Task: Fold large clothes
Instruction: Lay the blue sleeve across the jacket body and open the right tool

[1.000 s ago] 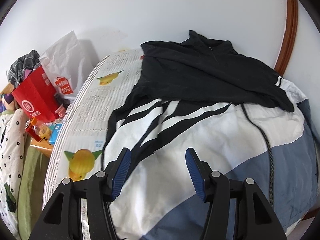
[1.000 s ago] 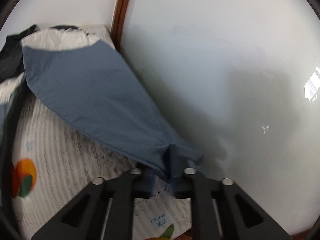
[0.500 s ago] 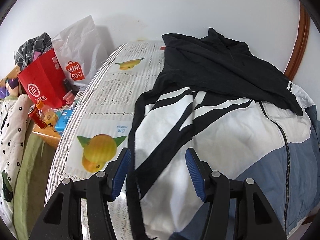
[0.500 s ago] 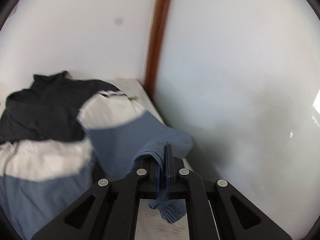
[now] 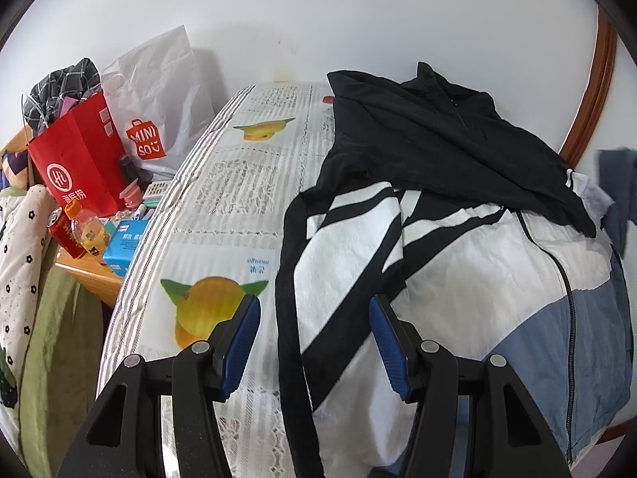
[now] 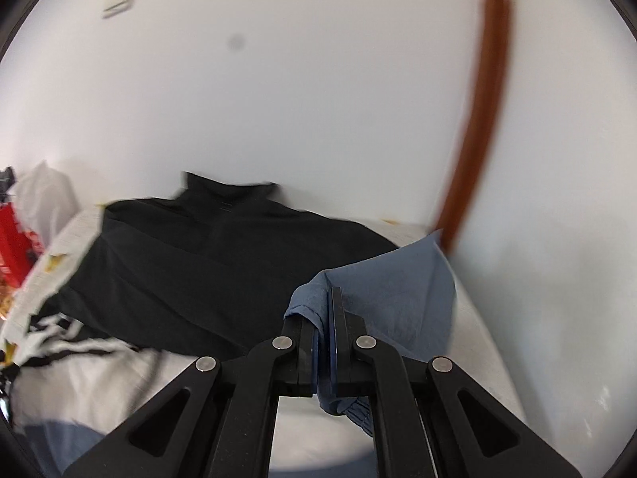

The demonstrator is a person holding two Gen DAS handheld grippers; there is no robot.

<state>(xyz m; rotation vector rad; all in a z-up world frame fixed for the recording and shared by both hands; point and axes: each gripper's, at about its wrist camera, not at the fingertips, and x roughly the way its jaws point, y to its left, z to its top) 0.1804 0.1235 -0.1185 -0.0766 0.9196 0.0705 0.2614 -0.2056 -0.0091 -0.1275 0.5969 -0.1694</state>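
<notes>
A large jacket (image 5: 458, 271) with black, white and blue panels lies spread on the bed, zip side up. Its black top part (image 6: 191, 263) is at the far end by the wall. My left gripper (image 5: 314, 314) is open and empty, just above the jacket's black-edged left side. My right gripper (image 6: 324, 302) is shut on the jacket's blue sleeve (image 6: 394, 290) and holds it lifted over the jacket's right side. The lifted sleeve shows at the right edge of the left wrist view (image 5: 615, 195).
The bed (image 5: 223, 207) has a white printed cover with fruit pictures. Left of it a wooden side table (image 5: 91, 275) holds a red bag (image 5: 75, 167), a white bag (image 5: 155, 91), bottles and boxes. A wall and a brown wooden frame (image 6: 473, 139) stand to the right.
My right gripper has lifted the blue sleeve off the bed and swung it left, over the jacket. My left gripper has shifted left toward the jacket's left edge, still open.
</notes>
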